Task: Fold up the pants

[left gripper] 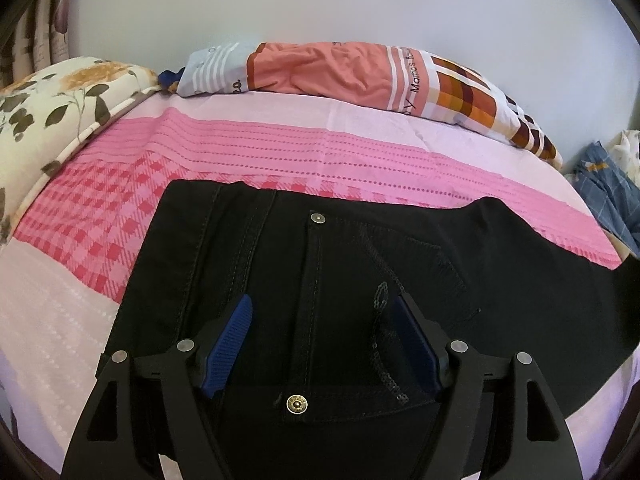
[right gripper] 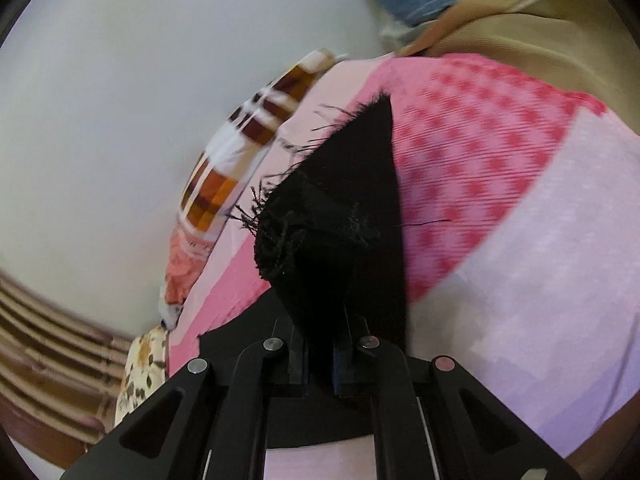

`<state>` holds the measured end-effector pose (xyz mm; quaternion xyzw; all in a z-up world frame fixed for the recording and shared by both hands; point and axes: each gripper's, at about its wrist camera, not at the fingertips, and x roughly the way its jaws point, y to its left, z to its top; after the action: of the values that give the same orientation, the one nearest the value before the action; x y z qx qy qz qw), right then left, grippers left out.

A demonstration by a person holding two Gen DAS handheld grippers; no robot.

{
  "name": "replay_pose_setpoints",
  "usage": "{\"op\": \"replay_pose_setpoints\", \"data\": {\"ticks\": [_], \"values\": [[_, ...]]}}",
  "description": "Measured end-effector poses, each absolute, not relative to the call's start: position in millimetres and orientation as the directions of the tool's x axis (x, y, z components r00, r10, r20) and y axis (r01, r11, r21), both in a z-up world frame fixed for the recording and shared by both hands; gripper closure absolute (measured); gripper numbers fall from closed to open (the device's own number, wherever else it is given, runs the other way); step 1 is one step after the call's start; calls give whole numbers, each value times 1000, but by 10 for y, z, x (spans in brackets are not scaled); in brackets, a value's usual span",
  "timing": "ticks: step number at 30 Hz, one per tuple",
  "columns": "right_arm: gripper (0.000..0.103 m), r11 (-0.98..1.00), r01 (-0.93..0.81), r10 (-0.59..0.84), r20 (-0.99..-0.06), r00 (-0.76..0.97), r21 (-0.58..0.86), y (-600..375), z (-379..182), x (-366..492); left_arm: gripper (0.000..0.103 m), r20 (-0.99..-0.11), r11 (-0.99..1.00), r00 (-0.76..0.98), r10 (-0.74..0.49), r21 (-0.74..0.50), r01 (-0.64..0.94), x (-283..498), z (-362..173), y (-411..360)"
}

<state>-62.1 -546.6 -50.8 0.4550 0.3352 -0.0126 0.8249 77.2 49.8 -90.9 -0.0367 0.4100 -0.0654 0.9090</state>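
- The left gripper [left gripper: 322, 312] hovered over the waist of the black pants [left gripper: 332, 280], its blue fingers [left gripper: 232, 336] spread wide on either side of the fly, pressing on nothing.
- Between them lay a brass button [left gripper: 297, 404], and a small rivet [left gripper: 318, 219] farther up.
- The right gripper [right gripper: 320, 354] was clenched on a frayed hem of the pants [right gripper: 340, 216], the dark cloth standing up from between its tips.
- The pants lay spread on a pink checked bedsheet [left gripper: 120, 216].
- Beyond were a floral pillow [left gripper: 48, 108] and a patchwork pillow [left gripper: 360, 72] against the wall.
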Motion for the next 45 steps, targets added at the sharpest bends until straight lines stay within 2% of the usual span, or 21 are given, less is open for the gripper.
{"op": "replay_pose_setpoints", "data": {"ticks": [29, 45], "values": [[94, 591, 112, 621, -539, 569, 799, -3561, -734, 246, 25, -744, 989, 652, -146, -110, 96, 764, -948, 478], [93, 688, 48, 622, -622, 476, 724, -3067, -843, 196, 20, -746, 989, 650, -148, -104, 106, 766, -960, 459]]}}
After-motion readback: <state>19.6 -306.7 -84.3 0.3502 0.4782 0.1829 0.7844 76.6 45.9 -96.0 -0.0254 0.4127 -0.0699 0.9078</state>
